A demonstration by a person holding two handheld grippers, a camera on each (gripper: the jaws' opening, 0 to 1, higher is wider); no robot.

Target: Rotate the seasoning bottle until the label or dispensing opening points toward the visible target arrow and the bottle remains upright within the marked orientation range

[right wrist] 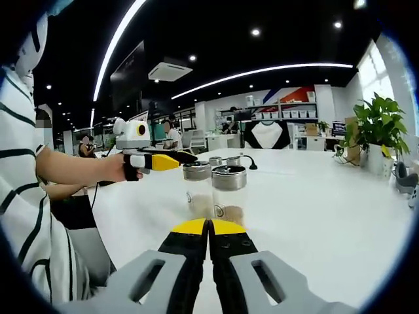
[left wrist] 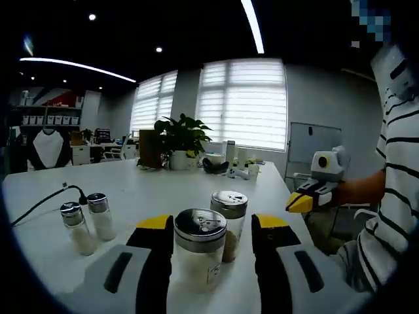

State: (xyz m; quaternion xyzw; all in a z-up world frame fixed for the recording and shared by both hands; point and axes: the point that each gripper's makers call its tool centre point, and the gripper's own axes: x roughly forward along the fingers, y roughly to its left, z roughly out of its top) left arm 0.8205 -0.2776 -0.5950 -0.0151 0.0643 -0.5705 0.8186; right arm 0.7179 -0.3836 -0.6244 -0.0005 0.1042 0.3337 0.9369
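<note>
A glass seasoning bottle with a perforated metal lid and white contents stands upright on the white table. My left gripper is open, its yellow-tipped jaws on either side of the bottle, with a gap showing on the right. A second bottle with brownish seasoning stands just behind it. In the right gripper view both bottles stand side by side ahead of my right gripper, whose jaws are shut with nothing between them. The left gripper reaches in beside them.
Two small shakers stand at the left beside a black cable. A potted plant and small items sit at the table's far end. A person in a striped shirt holds the right gripper off the table's right edge.
</note>
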